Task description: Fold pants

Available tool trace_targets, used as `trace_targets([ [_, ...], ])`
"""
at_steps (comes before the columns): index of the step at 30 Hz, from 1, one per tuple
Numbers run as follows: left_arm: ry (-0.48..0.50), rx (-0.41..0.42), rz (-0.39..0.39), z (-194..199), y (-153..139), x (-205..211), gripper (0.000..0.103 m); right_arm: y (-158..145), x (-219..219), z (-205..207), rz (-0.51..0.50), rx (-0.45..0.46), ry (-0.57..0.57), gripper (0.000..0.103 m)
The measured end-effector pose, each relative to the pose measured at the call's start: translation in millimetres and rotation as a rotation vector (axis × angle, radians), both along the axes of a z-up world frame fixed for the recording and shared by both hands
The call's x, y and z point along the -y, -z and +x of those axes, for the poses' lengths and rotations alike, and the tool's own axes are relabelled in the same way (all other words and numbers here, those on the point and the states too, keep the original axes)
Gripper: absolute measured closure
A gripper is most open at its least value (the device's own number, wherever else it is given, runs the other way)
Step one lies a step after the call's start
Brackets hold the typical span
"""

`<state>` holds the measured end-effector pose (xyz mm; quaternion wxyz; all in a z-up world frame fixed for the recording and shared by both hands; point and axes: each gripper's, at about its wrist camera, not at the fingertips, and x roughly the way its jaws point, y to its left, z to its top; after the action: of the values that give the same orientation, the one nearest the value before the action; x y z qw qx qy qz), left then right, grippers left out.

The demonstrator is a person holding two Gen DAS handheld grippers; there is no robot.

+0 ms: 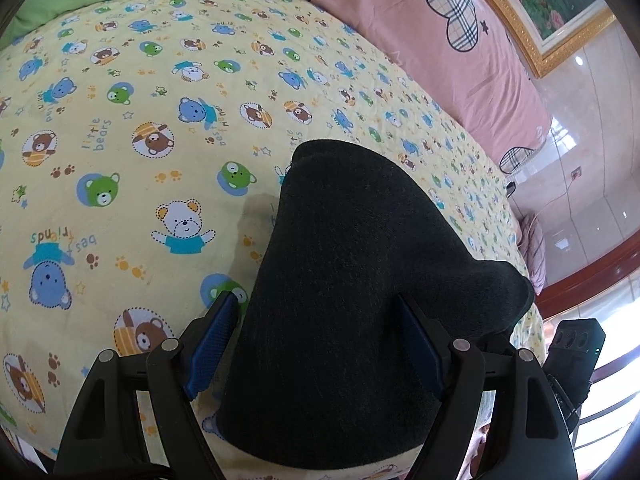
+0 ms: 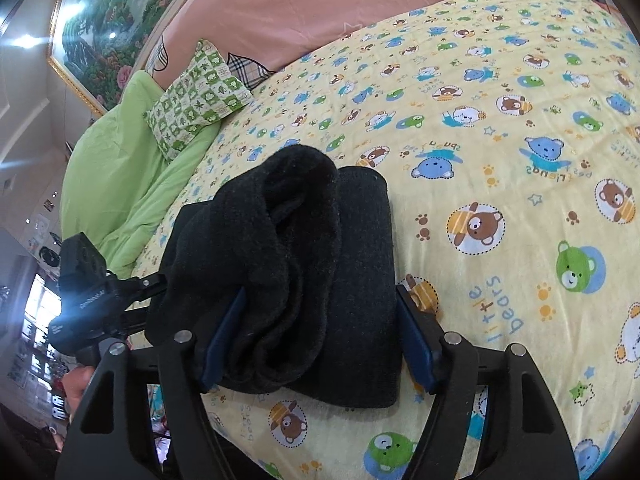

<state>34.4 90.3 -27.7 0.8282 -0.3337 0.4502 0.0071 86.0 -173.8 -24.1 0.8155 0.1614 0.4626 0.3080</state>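
The black pants [image 1: 352, 280] lie folded into a thick bundle on the yellow bear-print bedspread [image 1: 120, 140]. My left gripper [image 1: 316, 344] straddles one end of the bundle with its jaws wide. The left pad's blue face shows bare beside the cloth, so it stands open. In the right wrist view the pants [image 2: 320, 264] show a rolled fold on top. My right gripper [image 2: 320, 338] holds the bundle's near end, both blue pads against the fabric. The left gripper [image 2: 80, 300] shows at the bundle's far left.
A pink quilt with plaid hearts [image 1: 440, 60] runs along the far side of the bed below a framed painting [image 2: 108, 36]. A green blanket [image 2: 120, 168] and a green patterned pillow [image 2: 196, 96] lie at one end. The bed's edge is close under both grippers.
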Motion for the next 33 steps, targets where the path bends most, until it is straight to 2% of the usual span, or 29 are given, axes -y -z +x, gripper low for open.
trace_targets([
  [6,0.02,0.001,0.002,10,5,0,0.024,4,1,2,0.036,0.0,-0.008,0.031],
  [13,0.038,0.011,0.016,13,1,6,0.035,5,0,3,0.045,-0.003,-0.007,0.031],
  [17,0.04,0.022,0.019,9,-3,7,0.044,4,0,3,0.042,-0.002,-0.005,0.031],
  [23,0.036,0.042,0.031,1,-13,9,0.059,-3,-4,-1,0.019,0.026,-0.008,0.038],
  [33,0.023,0.083,0.094,-17,-40,13,0.064,-22,-11,-8,0.047,0.066,-0.023,0.045],
])
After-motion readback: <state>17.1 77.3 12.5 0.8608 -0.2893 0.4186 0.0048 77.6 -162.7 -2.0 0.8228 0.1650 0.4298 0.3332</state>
